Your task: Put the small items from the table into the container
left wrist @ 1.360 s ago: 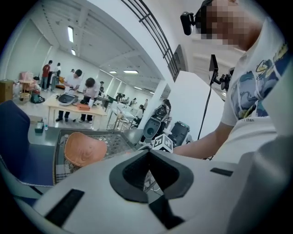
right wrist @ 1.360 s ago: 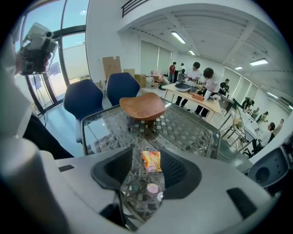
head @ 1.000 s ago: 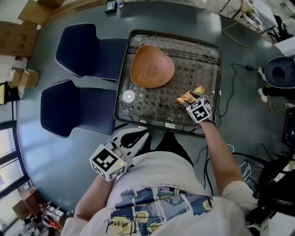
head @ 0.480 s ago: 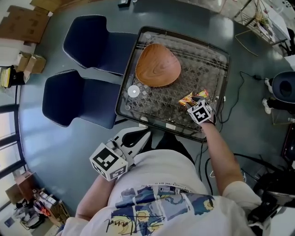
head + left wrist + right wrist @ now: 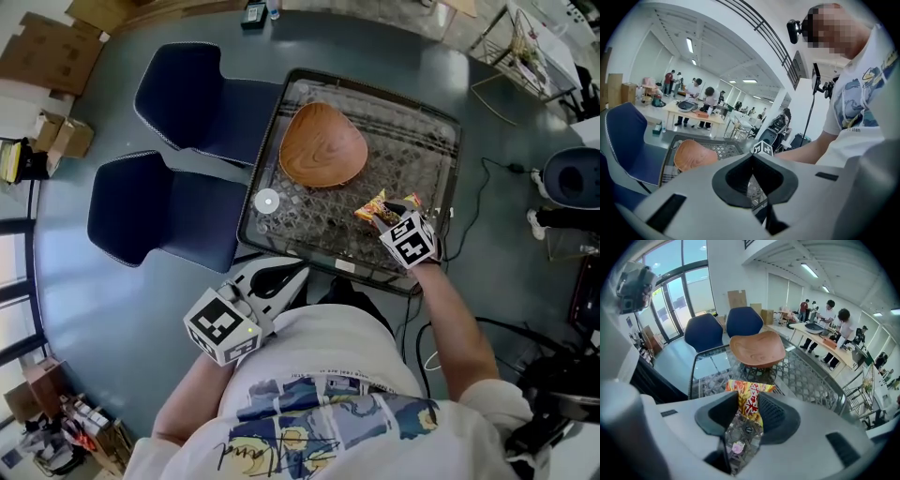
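Closing right gripper (image 5: 748, 403) jaws pinch snack packet (image 5: 750, 389); top protrudes beyond.

Two chairs (image 5: 159, 211) left of the table (image 5: 417, 155).
On it, bowl (image 5: 322, 145) at far left, disc (image 5: 266, 200) nearer, packet (image 5: 381, 207) at near right.

The snack packet (image 5: 749, 401) is yellow-orange with red print; the wooden bowl (image 5: 322, 146) shows reddish-brown grain (swirled), the tabletop (image 5: 417, 155) a grey lattice, the near chair (image 5: 155, 211) navy.
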Available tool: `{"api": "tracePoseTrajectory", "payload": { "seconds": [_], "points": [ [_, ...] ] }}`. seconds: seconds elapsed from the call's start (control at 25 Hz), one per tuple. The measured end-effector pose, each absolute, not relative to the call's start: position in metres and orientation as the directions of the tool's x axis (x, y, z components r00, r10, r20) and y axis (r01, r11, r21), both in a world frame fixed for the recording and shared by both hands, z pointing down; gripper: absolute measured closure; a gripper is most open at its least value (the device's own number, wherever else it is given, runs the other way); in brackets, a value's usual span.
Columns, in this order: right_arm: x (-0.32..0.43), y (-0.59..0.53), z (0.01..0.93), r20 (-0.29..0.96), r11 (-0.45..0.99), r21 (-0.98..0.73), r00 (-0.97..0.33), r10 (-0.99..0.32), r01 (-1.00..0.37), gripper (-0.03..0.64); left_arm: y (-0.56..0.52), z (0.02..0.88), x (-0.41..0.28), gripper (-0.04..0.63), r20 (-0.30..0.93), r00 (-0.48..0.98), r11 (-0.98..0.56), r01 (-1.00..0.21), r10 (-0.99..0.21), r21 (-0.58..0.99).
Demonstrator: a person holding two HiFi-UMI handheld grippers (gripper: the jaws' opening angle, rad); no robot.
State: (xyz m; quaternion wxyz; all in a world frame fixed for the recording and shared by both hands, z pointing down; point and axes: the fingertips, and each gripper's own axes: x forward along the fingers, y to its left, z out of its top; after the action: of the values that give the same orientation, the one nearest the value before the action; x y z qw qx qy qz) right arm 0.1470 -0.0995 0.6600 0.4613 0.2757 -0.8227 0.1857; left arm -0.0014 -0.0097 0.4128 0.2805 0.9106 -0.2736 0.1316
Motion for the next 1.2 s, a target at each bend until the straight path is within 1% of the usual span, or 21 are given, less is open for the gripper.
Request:
{"api": "tracePoseTrajectory", "payload": {
  "seconds": [0.24, 0.48, 0.72, 0.92, 1.2],
  "points": [
    [0.113, -0.126, 0.601, 0.8, 0.801, -0.002, -0.481, -0.358, -0.599, 0.474, -0.013, 0.407, -0.014, 0.586, 0.362, 0.822, -0.702, -0.565, -0.439, 0.434],
    [0.074, -0.166, 0.589, 0.765, 0.808, 0.009, -0.517, -0.385, -0.589, 0.474, -0.008, 0.404, -0.03, 0.586, 0.353, 0.807, -0.687, -0.589, -0.474, 0.425],
    [0.04, -0.202, 0.611, 0.774, 0.802, 0.014, -0.501, -0.386, -0.598, 0.474, -0.001, 0.406, -0.064, 0.586, 0.372, 0.769, -0.645, -0.639, -0.52, 0.419],
    [0.025, -0.229, 0.641, 0.791, 0.793, 0.01, -0.481, -0.379, -0.609, 0.474, 0.005, 0.41, -0.09, 0.587, 0.394, 0.722, -0.582, -0.692, -0.569, 0.428],
    [0.012, -0.255, 0.678, 0.819, 0.772, -0.01, -0.449, -0.359, -0.636, 0.472, 0.009, 0.417, -0.123, 0.586, 0.418, 0.676, -0.519, -0.735, -0.607, 0.436]
  ]
}}
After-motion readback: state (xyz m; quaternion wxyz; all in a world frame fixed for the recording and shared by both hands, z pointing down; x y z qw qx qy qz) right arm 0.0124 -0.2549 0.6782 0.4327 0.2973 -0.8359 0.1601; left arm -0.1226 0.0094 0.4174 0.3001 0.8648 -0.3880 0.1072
